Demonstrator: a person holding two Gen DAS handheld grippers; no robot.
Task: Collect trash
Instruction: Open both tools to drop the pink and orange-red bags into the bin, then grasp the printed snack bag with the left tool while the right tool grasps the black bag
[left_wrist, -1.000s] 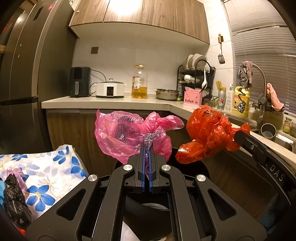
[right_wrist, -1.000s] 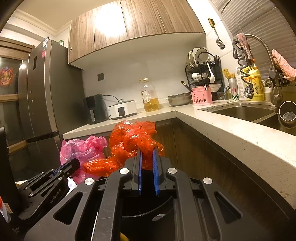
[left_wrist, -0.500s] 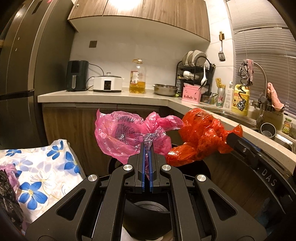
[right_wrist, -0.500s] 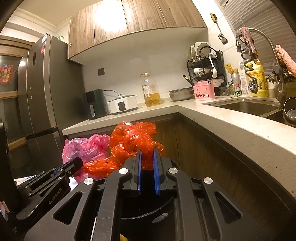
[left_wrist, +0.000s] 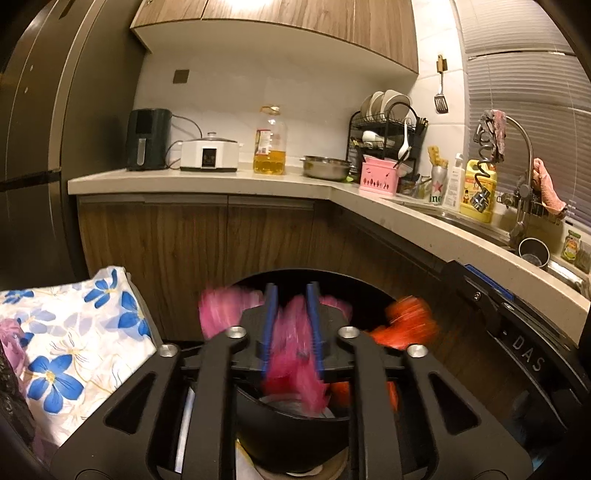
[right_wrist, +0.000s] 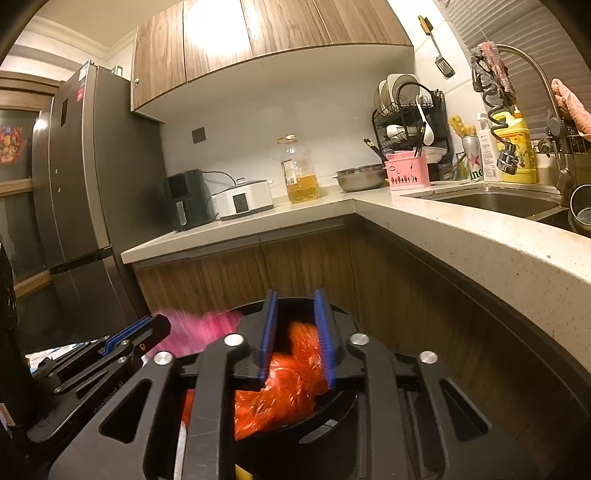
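Trash in two colours sits low in the centre of both frames: a pink plastic bag and an orange plastic bag, both smeared by motion blur over the round black bin.

From the left wrist camera, the left tool has its blue pads parted and opening; the pink bag lies between them, blurred, with no clear pressing on it. The orange bag shows to the right of it, beside the black body of the right tool.

From the right wrist camera, the right tool is likewise spread and opening, its blue pads standing apart on either side of the orange bag, which bulges below them toward the bin's mouth. The pink bag is a blurred streak at lower left, just beyond the left tool.

Behind, the bench wraps around the corner, carrying an oil bottle and a pink caddy. A floral cloth fills the lower left of the left view.
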